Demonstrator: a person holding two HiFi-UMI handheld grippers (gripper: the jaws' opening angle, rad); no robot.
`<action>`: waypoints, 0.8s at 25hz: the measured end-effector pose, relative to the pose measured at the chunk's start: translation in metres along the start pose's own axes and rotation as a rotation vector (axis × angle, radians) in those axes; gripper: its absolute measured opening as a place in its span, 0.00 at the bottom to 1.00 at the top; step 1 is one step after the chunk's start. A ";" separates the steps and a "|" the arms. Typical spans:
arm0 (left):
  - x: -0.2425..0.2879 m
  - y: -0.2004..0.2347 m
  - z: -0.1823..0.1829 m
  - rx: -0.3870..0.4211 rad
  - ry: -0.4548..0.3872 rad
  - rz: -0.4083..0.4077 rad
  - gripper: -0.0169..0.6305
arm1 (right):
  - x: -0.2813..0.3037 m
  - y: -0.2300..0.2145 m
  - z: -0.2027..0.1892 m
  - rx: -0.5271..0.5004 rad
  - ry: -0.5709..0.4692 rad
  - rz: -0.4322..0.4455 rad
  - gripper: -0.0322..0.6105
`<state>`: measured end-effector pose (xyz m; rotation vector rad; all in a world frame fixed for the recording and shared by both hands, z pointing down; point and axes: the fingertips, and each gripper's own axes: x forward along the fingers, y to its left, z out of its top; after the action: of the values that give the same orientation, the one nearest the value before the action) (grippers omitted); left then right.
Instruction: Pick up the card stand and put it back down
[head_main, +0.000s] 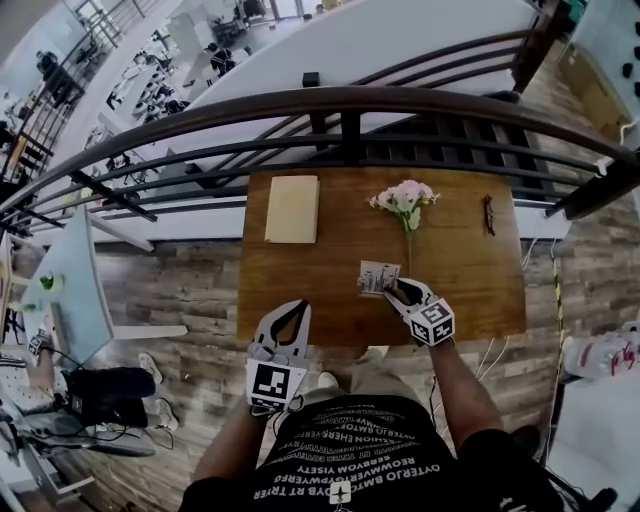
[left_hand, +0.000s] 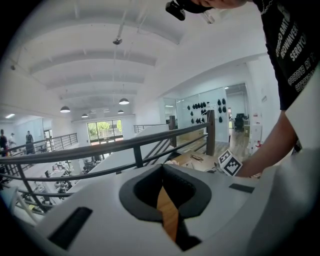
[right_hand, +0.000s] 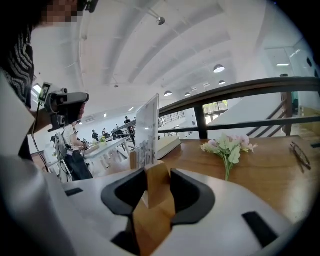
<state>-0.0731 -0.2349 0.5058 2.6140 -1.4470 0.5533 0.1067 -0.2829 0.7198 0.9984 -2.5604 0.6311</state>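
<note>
Right gripper view: right hand-held gripper (right_hand: 156, 186) clamps clear, wood-based card stand (right_hand: 148, 131); left hand-held gripper (left_hand: 163, 192) closed.

right claw (right_hand: 156, 186): clamped on card stand (right_hand: 148, 131) base | flowers (right_hand: 227, 146), book (right_hand: 167, 146), glasses (right_hand: 300, 155) on table (right_hand: 280, 177) | railing (right_hand: 240, 88) behind

A brown wooden tabletop (head_main: 470, 290) stands next to a dark railing (head_main: 340, 100). A pale book (head_main: 292, 208) lies flat on it at about 10 o'clock. A bunch of pink flowers (head_main: 405, 198) with green leaves lies at 12 o'clock. Thin dark glasses (head_main: 489, 214) lie at 2 o'clock, well apart from the flowers. The floor (head_main: 180, 290) is made of wood planks.
</note>
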 end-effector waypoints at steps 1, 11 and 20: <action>-0.001 0.000 0.000 -0.003 -0.001 0.002 0.06 | -0.002 0.003 0.005 -0.001 -0.005 0.002 0.30; -0.017 0.007 0.005 -0.003 -0.056 0.012 0.06 | -0.026 0.037 0.054 -0.006 -0.057 0.003 0.30; -0.032 0.003 0.012 -0.019 -0.084 -0.001 0.06 | -0.048 0.067 0.087 -0.027 -0.082 -0.006 0.30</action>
<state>-0.0881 -0.2138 0.4831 2.6533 -1.4663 0.4324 0.0826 -0.2565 0.6057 1.0430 -2.6278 0.5636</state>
